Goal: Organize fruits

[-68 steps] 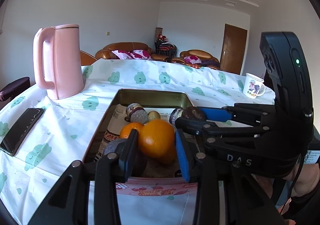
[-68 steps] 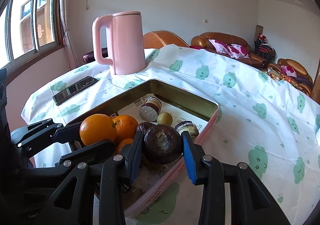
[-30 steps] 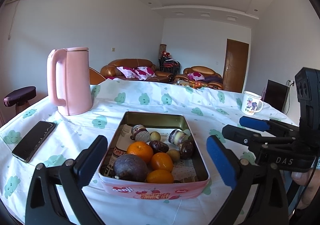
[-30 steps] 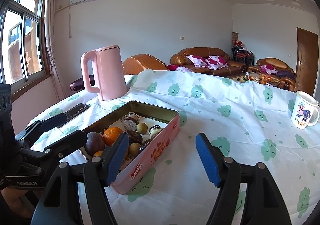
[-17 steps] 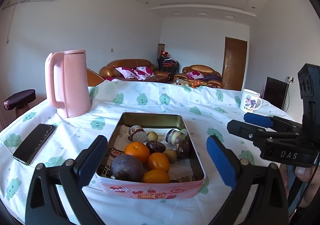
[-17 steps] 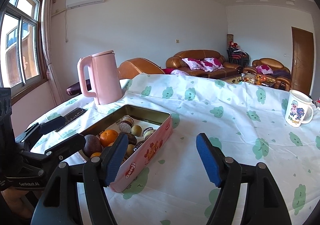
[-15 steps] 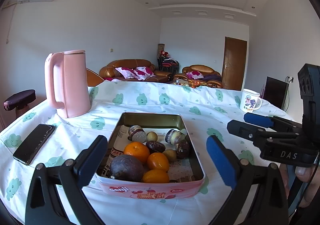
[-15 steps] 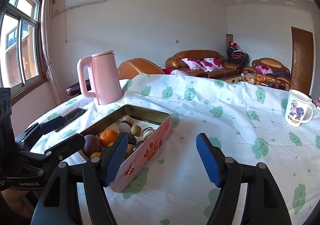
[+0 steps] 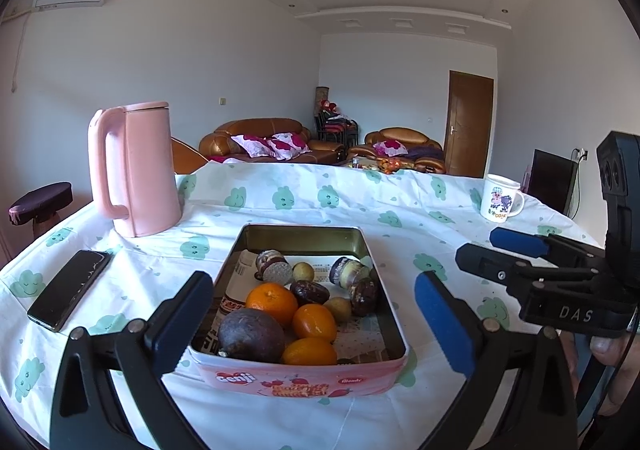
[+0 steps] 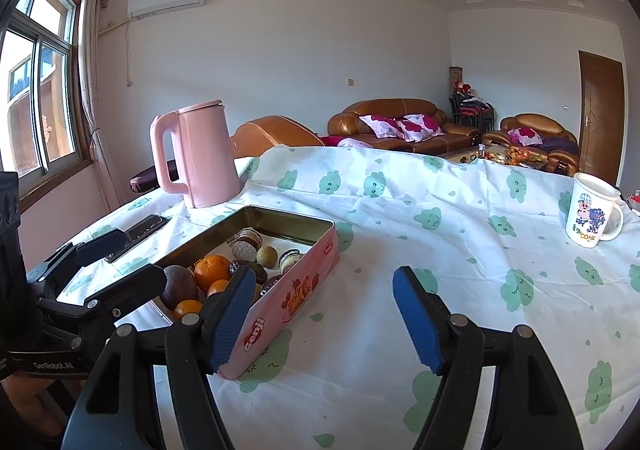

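Note:
A pink rectangular tin (image 9: 298, 380) sits on the table and holds several fruits: oranges (image 9: 272, 302), a dark purple passion fruit (image 9: 251, 335), small brown and green fruits and chestnut-like pieces (image 9: 276, 270). The tin also shows in the right wrist view (image 10: 294, 296). My left gripper (image 9: 312, 320) is open and empty, held back from the tin's near end. My right gripper (image 10: 324, 314) is open and empty, to the right of the tin over bare cloth. It shows in the left wrist view (image 9: 508, 250) too.
A pink kettle (image 9: 134, 170) stands behind the tin on the left. A black phone (image 9: 70, 294) lies at the left edge. A white cartoon mug (image 10: 592, 216) stands at the far right. The white cloud-print tablecloth (image 10: 440, 242) covers the table.
Both grippers let go of an orange and a dark fruit into the tin, opened and pulled back. In the last half second almost nothing moved.

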Demonstrator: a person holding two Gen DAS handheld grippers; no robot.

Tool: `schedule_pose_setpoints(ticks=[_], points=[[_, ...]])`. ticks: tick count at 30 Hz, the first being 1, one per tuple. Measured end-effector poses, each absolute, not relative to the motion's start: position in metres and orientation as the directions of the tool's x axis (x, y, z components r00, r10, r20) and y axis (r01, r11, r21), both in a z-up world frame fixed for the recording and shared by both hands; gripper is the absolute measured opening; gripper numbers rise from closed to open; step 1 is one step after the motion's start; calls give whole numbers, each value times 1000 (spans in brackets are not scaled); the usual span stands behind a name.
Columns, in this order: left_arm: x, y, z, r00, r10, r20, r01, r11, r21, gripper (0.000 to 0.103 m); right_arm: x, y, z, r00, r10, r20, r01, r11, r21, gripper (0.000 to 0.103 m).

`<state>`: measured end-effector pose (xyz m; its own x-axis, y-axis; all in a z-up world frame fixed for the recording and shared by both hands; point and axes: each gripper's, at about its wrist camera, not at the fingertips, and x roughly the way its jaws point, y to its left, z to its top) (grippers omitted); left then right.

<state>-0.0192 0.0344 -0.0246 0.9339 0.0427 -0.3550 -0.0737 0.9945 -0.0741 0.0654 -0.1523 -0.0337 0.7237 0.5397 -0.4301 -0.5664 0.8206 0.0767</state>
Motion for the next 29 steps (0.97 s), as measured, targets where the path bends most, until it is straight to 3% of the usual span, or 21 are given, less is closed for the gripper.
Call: schedule_pose_setpoints(ticks=[29], points=[[-17, 30, -19, 935, 66, -349, -97, 993, -74, 103, 60, -163, -41, 749, 506, -427, -541, 840, 47, 73]])
